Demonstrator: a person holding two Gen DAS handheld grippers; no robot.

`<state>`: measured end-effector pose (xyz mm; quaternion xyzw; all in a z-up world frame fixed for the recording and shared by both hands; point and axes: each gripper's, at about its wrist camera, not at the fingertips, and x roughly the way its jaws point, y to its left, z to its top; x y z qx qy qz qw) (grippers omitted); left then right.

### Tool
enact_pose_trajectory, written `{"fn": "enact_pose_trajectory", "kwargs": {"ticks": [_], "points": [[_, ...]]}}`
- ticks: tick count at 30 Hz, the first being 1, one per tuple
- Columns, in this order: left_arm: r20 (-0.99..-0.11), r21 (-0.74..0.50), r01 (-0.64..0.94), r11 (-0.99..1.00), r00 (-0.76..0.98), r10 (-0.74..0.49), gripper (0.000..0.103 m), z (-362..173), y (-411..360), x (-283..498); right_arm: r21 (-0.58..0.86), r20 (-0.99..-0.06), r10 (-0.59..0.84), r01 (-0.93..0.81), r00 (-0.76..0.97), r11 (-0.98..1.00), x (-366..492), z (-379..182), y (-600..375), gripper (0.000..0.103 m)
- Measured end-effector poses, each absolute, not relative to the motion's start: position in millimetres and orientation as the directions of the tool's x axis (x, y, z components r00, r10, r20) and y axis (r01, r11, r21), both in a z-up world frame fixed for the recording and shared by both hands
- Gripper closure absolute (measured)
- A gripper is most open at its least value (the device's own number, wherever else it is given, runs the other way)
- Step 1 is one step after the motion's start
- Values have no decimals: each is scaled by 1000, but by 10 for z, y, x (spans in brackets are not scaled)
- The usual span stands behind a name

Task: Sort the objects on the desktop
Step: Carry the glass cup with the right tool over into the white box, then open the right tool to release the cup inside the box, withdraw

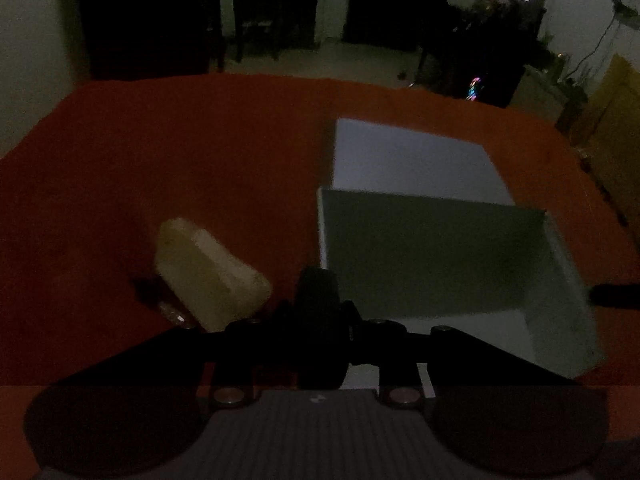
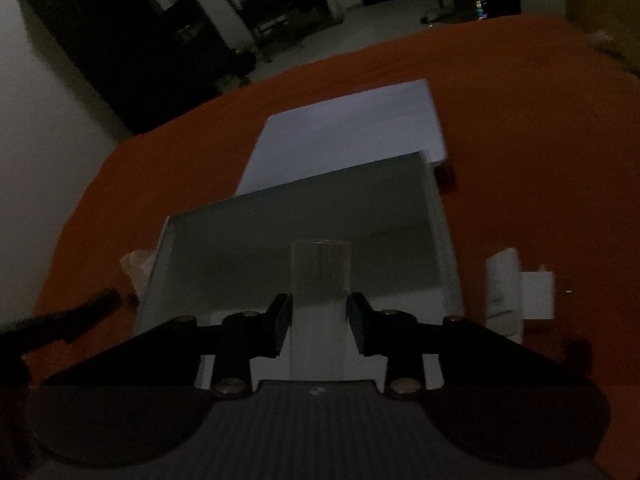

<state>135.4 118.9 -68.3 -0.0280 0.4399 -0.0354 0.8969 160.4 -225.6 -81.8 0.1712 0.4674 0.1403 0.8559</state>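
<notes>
A white open box [image 1: 560,280] stands on the red cloth, its lid [image 1: 412,160] folded back behind it. My left gripper [image 1: 318,300] is shut on a dark object [image 1: 318,284] at the box's near left corner. In the right wrist view my right gripper [image 2: 319,312] is shut on a clear glass tube [image 2: 320,276] and holds it over the box [image 2: 440,224]. The scene is very dark.
A pale yellow block [image 1: 208,272] lies left of the box, with a small shiny item [image 1: 172,312] beside it. A white boxy item [image 2: 520,296] lies right of the box. A small dark red item [image 2: 446,176] sits by the lid. The other gripper's dark tip [image 2: 92,304] shows at left.
</notes>
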Motion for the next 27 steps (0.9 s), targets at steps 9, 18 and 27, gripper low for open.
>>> {"fn": "enact_pose_trajectory", "kwargs": {"ticks": [9, 18, 27], "points": [[-807, -108, 160, 981, 562, -181, 81, -885, 573, 1458, 427, -790, 411, -74, 454, 901, 1770, -1055, -2111, 68], [-854, -88, 173, 981, 493, -164, 81, -1398, 230, 1582, 380, -841, 371, -60, 394, 923, 1919, -1412, -2006, 68], [-887, -88, 154, 984, 437, -148, 81, -1779, 62, 1642, 314, -877, 315, -64, 363, 947, 1951, -1633, -1909, 68]]}}
